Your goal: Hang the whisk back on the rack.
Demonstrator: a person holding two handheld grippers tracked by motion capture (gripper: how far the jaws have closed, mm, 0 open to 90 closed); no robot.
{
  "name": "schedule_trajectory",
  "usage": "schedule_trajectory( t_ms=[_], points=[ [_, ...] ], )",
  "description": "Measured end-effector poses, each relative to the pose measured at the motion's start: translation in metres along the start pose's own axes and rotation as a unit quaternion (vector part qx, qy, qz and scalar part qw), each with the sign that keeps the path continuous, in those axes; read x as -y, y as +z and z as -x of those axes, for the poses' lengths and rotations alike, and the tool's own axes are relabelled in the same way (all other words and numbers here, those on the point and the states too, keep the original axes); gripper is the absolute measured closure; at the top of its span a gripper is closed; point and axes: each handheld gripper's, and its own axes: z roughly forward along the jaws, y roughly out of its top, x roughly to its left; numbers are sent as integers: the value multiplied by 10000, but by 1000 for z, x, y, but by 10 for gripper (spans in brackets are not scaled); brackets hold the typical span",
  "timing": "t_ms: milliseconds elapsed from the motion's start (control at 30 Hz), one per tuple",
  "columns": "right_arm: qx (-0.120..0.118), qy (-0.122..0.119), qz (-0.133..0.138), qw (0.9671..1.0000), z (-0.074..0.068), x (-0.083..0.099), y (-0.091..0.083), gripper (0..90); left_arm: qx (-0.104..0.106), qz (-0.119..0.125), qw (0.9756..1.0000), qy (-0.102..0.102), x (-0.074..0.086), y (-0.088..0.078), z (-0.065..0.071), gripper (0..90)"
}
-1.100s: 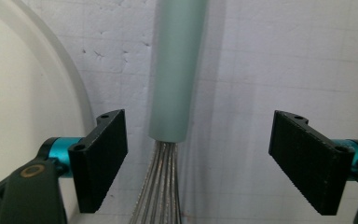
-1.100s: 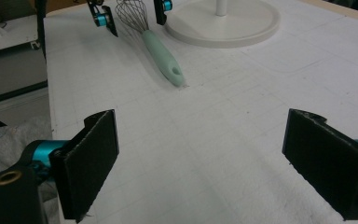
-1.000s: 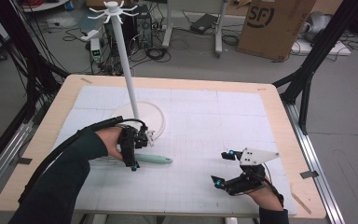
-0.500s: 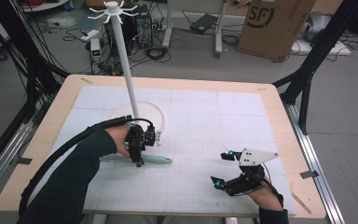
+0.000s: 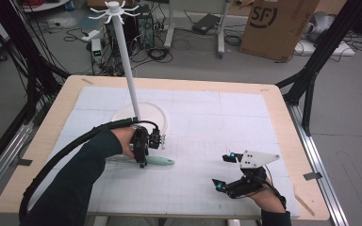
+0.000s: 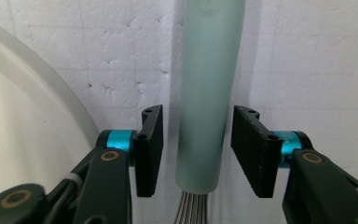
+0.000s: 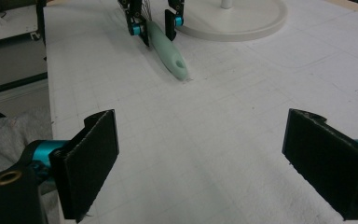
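A white gridded mat (image 5: 217, 141) covered a wooden table (image 5: 283, 117) in a workshop strewn with cables and a cardboard box beyond the far edge. Nearest, by the table's near right corner, the right gripper (image 5: 229, 172) rested low over the mat with its jaws spread wide and nothing between them. Farther in, left of centre, the left gripper (image 5: 144, 162) pointed down at a whisk (image 5: 158, 161) lying flat on the mat, its pale green handle (image 6: 207, 93) between the parted jaws, pads (image 6: 150, 149) clear of it on both sides, wires just showing at the base. No grasp was made yet, so closing and lifting seemed left to do. Just beyond stood a white hook stand (image 5: 122, 56) on its round base (image 5: 158, 113), every hook bare. No containers were present.
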Motion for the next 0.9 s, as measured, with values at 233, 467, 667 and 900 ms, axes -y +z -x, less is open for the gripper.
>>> schedule_trajectory(
  t_ms=[233, 467, 667, 900],
  points=[
    [-3, -16, -47, 10000, -1, 0, 2, 97, -63, -107, 9999, 55, -2, 3, 3, 581],
    [-6, -14, -61, 10000, -1, 1, 3, 97, -134, -255, 9996, 73, -3, 6, 7, 621],
    [11, 1, -44, 10000, -1, 1, 2, 97, -210, -297, 9993, 63, -4, 6, 9, 658],
    [20, -4, -46, 10000, -2, 1, 2, 97, -436, -371, 9983, 64, -7, 7, 15, 674]
  ],
)
